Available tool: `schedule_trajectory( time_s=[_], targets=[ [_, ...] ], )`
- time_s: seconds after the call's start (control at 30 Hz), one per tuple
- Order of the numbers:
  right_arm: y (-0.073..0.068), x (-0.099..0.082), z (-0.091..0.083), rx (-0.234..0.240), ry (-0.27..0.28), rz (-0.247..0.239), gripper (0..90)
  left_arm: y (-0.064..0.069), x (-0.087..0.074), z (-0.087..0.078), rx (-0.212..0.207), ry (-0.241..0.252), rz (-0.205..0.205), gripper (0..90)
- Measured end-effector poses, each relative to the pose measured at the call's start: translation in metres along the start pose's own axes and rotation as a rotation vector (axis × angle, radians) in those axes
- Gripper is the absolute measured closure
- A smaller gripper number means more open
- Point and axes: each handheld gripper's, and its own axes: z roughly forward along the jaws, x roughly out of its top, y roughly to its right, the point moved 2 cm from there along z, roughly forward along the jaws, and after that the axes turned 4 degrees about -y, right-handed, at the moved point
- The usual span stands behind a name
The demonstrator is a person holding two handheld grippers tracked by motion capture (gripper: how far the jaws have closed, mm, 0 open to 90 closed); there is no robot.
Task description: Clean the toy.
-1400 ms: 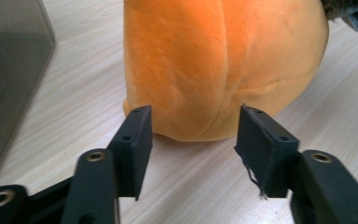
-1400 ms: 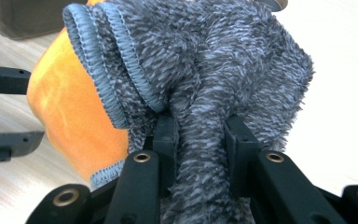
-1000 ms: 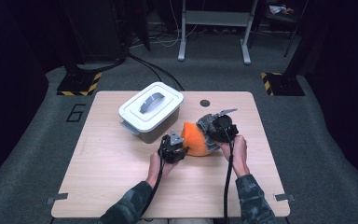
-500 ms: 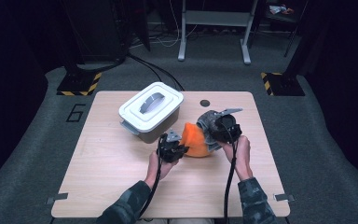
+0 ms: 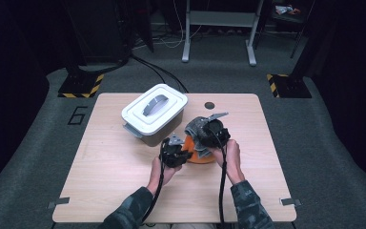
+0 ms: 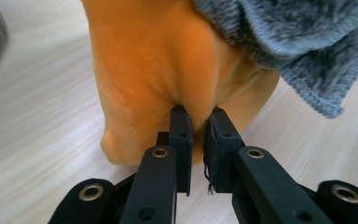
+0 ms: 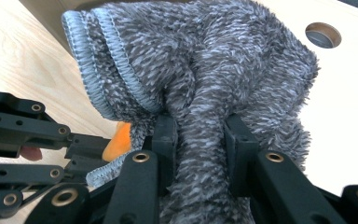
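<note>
left gripper [image 6: 196,116] is pinched narrow on a fold of the orange cloth [image 6: 158,70]; right gripper [image 7: 200,135] is clamped round a thick bunch of the grey fuzzy cloth [image 7: 205,60], jaws held fairly wide by the bulk. both cloths sit mid-surface [image 5: 100,167], just right of the white lidded box [image 5: 153,112], grey one draped over the orange.

risks, as i judge: left grip has only a thin fold near the tips, so a pull could let it slip out. the 2 cloths overlap, so lifting the grey may drag the orange w/ it, or vice versa. grey pile is fluffy & squashy, grip may be looser than it looks. box is close, a swing left could knock it.

views: high view gives layout, box, hole in the surface [image 5: 209,105], both hands. left gripper view alone shows how little orange fabric is caught. right gripper view shows the grey hem stitching & the left gripper's linkage just beside it.
</note>
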Motion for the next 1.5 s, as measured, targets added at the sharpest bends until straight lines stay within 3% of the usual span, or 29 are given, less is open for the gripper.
schedule_trajectory(
  time_s=[0.1,0.33,0.67,0.93,1.07,1.17,1.3,1.5],
  targets=[
    [0.004,-0.002,-0.001,-0.032,-0.002,-0.002,70.0,-0.002,-0.001,0.000,0.005,0.005,-0.007,82.0],
    [0.021,-0.014,-0.004,-0.044,-0.002,0.050,69.9,-0.002,-0.002,0.001,0.009,0.006,-0.005,81.9],
    [0.058,-0.050,0.004,-0.059,-0.025,0.167,69.9,-0.001,-0.003,0.002,0.017,0.005,0.017,81.6],
    [0.072,-0.072,0.025,-0.080,-0.102,0.226,70.0,-0.003,-0.004,0.003,0.020,0.007,0.016,81.7],
    [0.076,-0.081,0.037,-0.061,-0.146,0.242,70.0,-0.003,-0.004,0.003,0.022,0.009,0.017,81.6],
    [0.077,-0.077,0.032,-0.084,-0.139,0.226,70.1,-0.004,-0.004,0.002,0.025,0.007,0.016,81.6],
    [0.073,-0.062,0.007,-0.109,-0.079,0.208,70.1,-0.004,-0.005,0.002,0.025,0.016,0.015,81.5],
    [0.050,-0.031,-0.022,-0.056,0.016,0.129,70.0,-0.003,-0.005,0.002,0.024,0.013,0.021,81.5]
  ],
)
